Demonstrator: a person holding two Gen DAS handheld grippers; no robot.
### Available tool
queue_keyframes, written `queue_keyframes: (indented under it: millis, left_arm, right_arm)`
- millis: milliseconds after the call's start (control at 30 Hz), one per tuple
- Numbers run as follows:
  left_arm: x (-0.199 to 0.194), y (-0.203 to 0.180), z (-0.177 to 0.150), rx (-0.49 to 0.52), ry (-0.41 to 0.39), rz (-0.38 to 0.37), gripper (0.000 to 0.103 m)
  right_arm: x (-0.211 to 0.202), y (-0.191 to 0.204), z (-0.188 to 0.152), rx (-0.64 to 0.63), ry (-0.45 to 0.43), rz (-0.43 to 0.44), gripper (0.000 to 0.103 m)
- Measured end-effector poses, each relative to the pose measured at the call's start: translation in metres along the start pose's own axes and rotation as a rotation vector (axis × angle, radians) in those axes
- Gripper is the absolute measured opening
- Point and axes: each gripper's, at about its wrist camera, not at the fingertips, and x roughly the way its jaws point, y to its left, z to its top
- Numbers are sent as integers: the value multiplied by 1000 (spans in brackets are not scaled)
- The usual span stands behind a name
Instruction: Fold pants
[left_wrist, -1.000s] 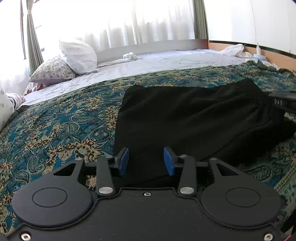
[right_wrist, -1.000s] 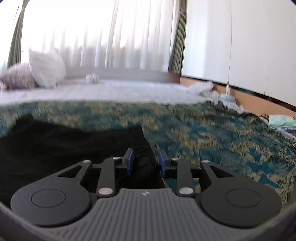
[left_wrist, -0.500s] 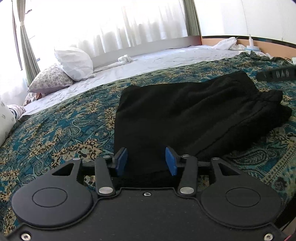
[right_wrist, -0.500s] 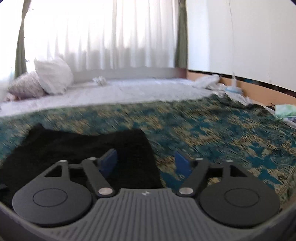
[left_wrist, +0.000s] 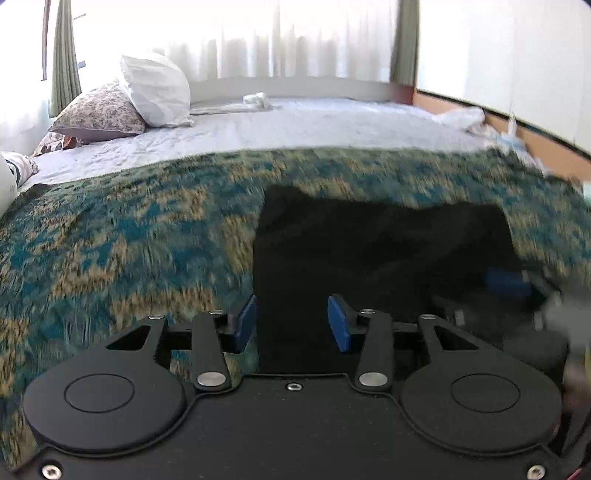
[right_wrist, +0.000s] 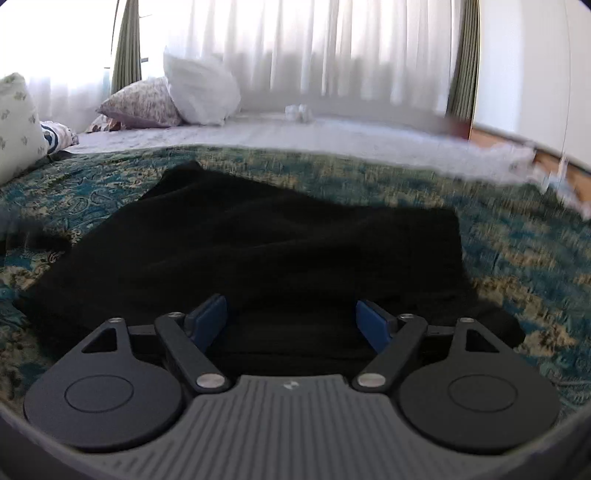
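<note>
A: Where are the claws?

B: The left claw (left_wrist: 291, 319) is spread, straddling the near-left edge of the black pants (left_wrist: 369, 251). The right claw (right_wrist: 291, 319) gapes wide over the near hem.

A: The pants?

B: Lying folded on the patterned bedspread (left_wrist: 129, 240). Soft, limp, light; I'd pinch both layers at a corner.

A: Changes?

B: The right claw closed a second ago, now opened; both views have swung, blurring.

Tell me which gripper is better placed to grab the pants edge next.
Probably the right gripper: its jaws are wide open with the black pants centred between them. The left gripper sits at their left edge.
</note>
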Motion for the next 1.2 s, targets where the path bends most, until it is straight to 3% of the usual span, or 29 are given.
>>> queue_keyframes:
  millis: [233,367,467,533,667,933,1033,1133,1200]
  left_arm:
    - [79,-12,58,-17,62,-55,24]
    - [137,-27,72,34,97,11,21]
    - [176,-25,78,4,103,82,20]
    - [185,-22,86,-22,75,110,19]
    - [208,-13,94,-60,81,151,5]
    - [219,-6,93,-110,71,130,5]
    - [204,-8,93,-97,50,134,10]
    - [180,-18,89,-35,20,108,31]
    - [163,-25,84,9,4,127,54]
  right_arm:
    - [3,-2,-4,16,-14,12,88]
    - [0,0,-9,12,-33,5,88]
    - [-2,-1,-11,18,-42,12,88]
    - [-2,-1,-12,18,-47,18,88]
    - [-3,-2,-13,21,-55,25,88]
    - [-5,-8,-16,25,-62,31,88]
    - [-5,-9,-16,25,-63,36,89]
    - [-5,-8,-17,26,-64,39,90]
    - [-5,-7,-17,27,-65,39,91]
